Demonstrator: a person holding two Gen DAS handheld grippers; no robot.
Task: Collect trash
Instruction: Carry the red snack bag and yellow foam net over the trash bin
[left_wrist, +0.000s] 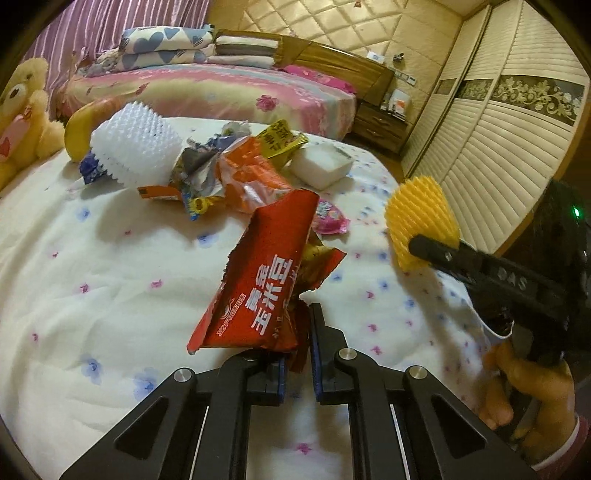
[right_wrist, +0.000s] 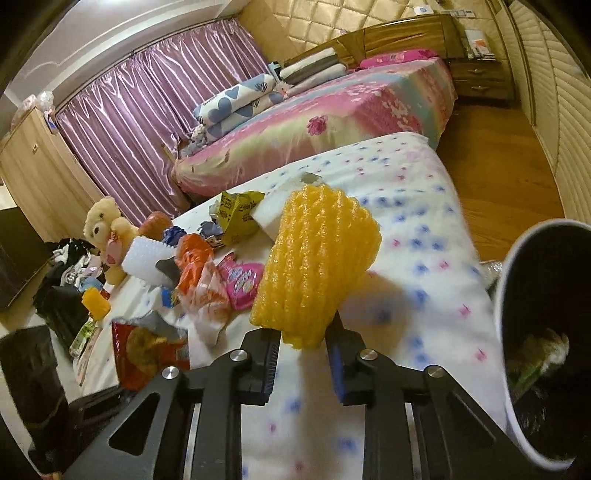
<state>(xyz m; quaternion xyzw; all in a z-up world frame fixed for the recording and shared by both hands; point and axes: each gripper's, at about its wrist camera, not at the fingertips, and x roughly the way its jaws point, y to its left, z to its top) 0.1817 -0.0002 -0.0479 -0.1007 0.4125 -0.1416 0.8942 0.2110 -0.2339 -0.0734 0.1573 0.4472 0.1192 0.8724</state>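
My left gripper (left_wrist: 300, 332) is shut on the lower end of a torn red snack wrapper (left_wrist: 264, 273), which sticks up above the white flowered bedspread (left_wrist: 92, 277). My right gripper (right_wrist: 304, 332) is shut on a yellow foam fruit net (right_wrist: 317, 266), held just above the bedspread (right_wrist: 417, 236). In the left wrist view the same yellow net (left_wrist: 421, 221) shows at the right in the right gripper (left_wrist: 424, 249), with a hand (left_wrist: 532, 384) below it. More trash lies ahead: a white foam net (left_wrist: 136, 147), orange wrappers (left_wrist: 255, 173), a pink packet (left_wrist: 330, 219).
A white-rimmed bin (right_wrist: 546, 332) with some trash inside stands at the right of the right wrist view. A white box (left_wrist: 321, 164), a teddy bear (left_wrist: 22, 122) and a second bed (left_wrist: 221, 88) lie beyond. Louvred wardrobe doors (left_wrist: 498, 140) line the right.
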